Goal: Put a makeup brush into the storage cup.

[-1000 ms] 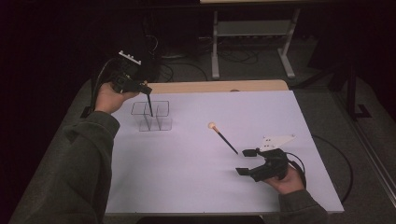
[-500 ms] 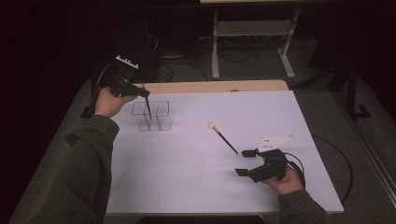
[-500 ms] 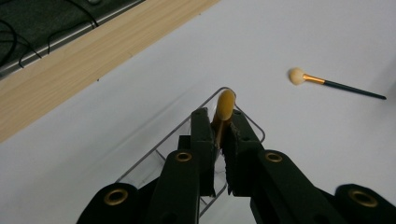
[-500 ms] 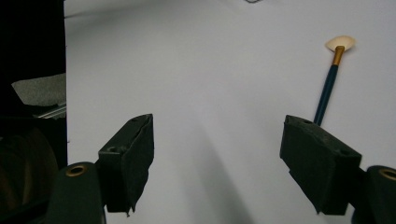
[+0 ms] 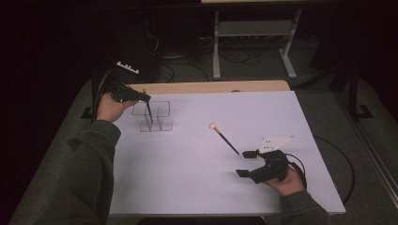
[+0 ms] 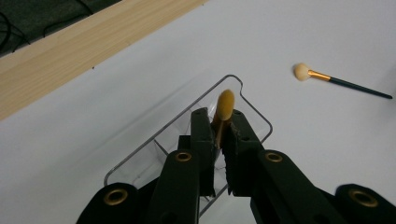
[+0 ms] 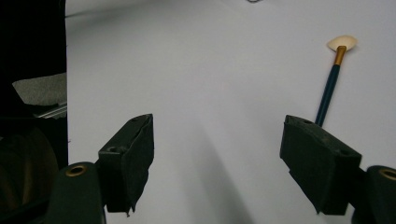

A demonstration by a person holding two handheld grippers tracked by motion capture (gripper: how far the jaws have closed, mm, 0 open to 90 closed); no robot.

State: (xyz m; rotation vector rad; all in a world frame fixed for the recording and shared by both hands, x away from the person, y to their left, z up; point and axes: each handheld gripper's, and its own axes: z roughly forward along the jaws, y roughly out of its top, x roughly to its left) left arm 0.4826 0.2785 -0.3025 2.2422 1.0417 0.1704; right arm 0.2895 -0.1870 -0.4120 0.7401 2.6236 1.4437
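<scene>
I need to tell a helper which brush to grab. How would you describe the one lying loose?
On the white table, look right of the clear box. The loose brush lies flat just beyond the open right claw; the other brush is clamped in the left claw.

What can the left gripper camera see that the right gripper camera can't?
The left gripper view alone shows the left gripper shut on a brush, bristles pointing into the clear divided box, plus the wooden table edge. The right gripper view alone shows the right gripper wide open. Both show the dark-handled brush lying on the white sheet.
</scene>
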